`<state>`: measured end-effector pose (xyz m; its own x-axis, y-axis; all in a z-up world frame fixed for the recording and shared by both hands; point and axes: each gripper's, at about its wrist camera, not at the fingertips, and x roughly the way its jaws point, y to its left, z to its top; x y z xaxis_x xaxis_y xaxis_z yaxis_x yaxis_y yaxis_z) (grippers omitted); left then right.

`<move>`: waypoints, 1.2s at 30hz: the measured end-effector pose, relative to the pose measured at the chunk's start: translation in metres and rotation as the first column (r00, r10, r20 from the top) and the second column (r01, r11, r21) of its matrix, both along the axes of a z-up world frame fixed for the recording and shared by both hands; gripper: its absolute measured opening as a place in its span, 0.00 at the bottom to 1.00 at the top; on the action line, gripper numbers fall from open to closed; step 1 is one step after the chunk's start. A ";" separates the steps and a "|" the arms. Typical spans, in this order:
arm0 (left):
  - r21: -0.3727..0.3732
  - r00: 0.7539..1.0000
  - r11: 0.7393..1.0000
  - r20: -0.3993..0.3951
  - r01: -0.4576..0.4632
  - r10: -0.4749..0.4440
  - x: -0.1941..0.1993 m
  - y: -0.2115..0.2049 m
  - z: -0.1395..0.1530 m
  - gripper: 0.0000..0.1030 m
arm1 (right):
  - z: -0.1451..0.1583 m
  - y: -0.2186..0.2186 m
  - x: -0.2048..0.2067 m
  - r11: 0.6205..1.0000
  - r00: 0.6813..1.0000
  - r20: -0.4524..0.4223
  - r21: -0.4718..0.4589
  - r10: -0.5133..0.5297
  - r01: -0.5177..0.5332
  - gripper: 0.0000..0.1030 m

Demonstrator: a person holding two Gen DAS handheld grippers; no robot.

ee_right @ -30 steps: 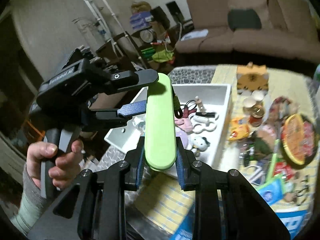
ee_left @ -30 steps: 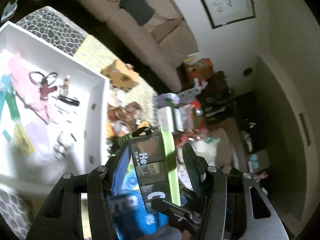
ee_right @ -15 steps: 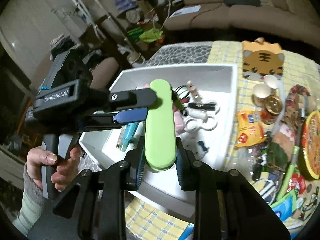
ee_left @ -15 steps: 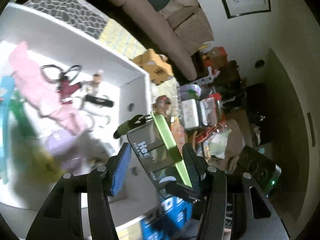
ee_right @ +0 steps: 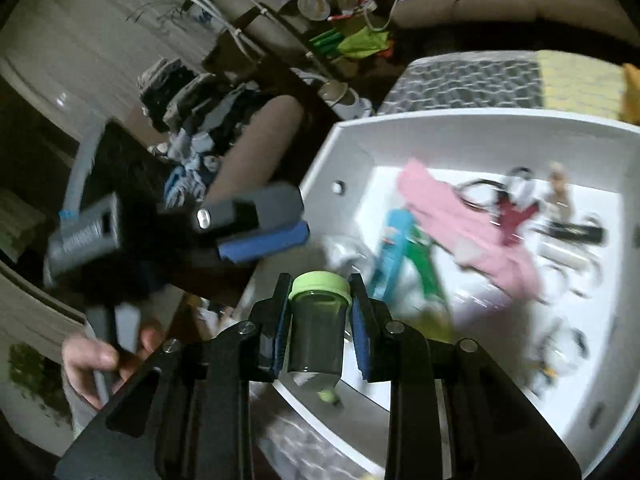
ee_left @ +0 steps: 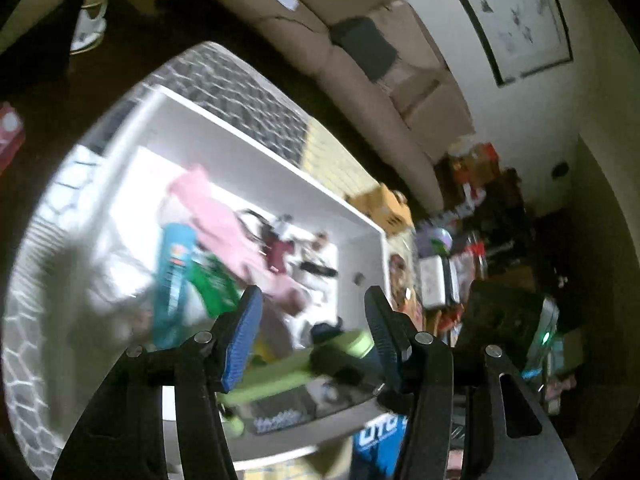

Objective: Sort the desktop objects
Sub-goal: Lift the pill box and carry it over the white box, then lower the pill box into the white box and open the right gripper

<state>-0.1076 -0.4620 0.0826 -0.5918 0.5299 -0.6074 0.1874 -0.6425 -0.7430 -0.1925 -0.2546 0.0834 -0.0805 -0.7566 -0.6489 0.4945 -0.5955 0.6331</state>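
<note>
Motion blur smears both fisheye views, edges bowed and black-vignetted. The white bin (ee_left: 256,148) glares overexposed at centre frame; the surrounding room sits dim.

Beige fabric sofa (ee_left: 384,76) along far white wall (ee_left: 592,92) (framed picture (ee_left: 508,12) above); dim room, dark floor (ee_left: 48,92) left.

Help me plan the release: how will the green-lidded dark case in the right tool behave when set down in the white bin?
Probably stiff: the case shows a firm boxy shape while clamped in the right tool. Its smooth, glossy plastic may slide on the floor of the white bin. The flat sides suggest it won't roll, and it is likely light.
</note>
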 end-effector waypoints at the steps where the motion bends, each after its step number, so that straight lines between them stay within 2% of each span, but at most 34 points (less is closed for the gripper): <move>1: 0.003 1.000 1.000 -0.003 -0.012 0.012 0.002 -0.007 -0.002 0.53 | 0.001 -0.008 -0.005 1.000 1.000 -0.005 0.007 0.004 -0.004 0.25; 4: 0.032 0.997 0.997 -0.023 -0.075 0.075 0.010 -0.034 -0.010 0.57 | 0.009 -0.035 -0.022 0.998 0.999 -0.037 0.055 0.020 -0.018 0.25; 6: 0.017 0.995 0.996 -0.027 -0.092 0.092 0.013 -0.046 -0.015 0.57 | 0.013 -0.046 -0.032 0.998 0.999 -0.040 0.061 0.011 -0.008 0.25; 10: -0.002 0.995 0.995 -0.033 -0.099 0.099 0.015 -0.059 -0.028 0.57 | 0.001 -0.067 -0.066 0.999 1.000 0.006 0.048 -0.007 0.007 0.25; 13: -0.092 0.997 0.993 -0.020 -0.074 0.073 0.012 -0.060 -0.036 0.57 | -0.024 -0.078 -0.088 1.000 0.997 0.075 0.001 -0.007 0.007 0.25; 17: -0.302 1.000 0.953 0.009 0.018 -0.016 0.001 -0.040 -0.039 0.57 | -0.064 -0.082 -0.108 0.998 0.990 0.133 -0.039 -0.044 0.049 0.25; 21: -0.359 0.998 0.931 0.028 0.064 -0.058 -0.009 -0.028 -0.042 0.57 | -0.095 -0.077 -0.133 0.989 0.978 0.188 -0.096 -0.093 0.112 0.25; 25: -0.353 0.998 0.934 0.039 0.057 -0.046 -0.016 -0.030 -0.046 0.57 | -0.103 -0.069 -0.154 0.979 0.980 0.147 -0.133 -0.137 0.156 0.25; 27: -0.340 0.998 0.939 0.046 0.053 -0.040 -0.018 -0.031 -0.050 0.57 | -0.112 -0.062 -0.163 0.977 0.974 0.135 -0.091 -0.180 0.194 0.25; 30: -0.351 0.997 0.934 0.058 0.063 -0.046 -0.018 -0.025 -0.053 0.57 | -0.129 -0.055 -0.164 0.972 0.959 0.168 -0.011 -0.229 0.234 0.26; 35: -0.347 0.996 0.936 0.078 0.066 -0.041 -0.022 -0.024 -0.061 0.57 | -0.137 -0.031 -0.163 0.942 0.940 0.124 0.149 -0.319 0.300 0.41; 36: -0.353 0.996 0.933 0.082 0.069 -0.043 -0.022 -0.022 -0.061 0.57 | -0.137 -0.026 -0.162 0.932 0.937 0.111 0.191 -0.331 0.307 0.49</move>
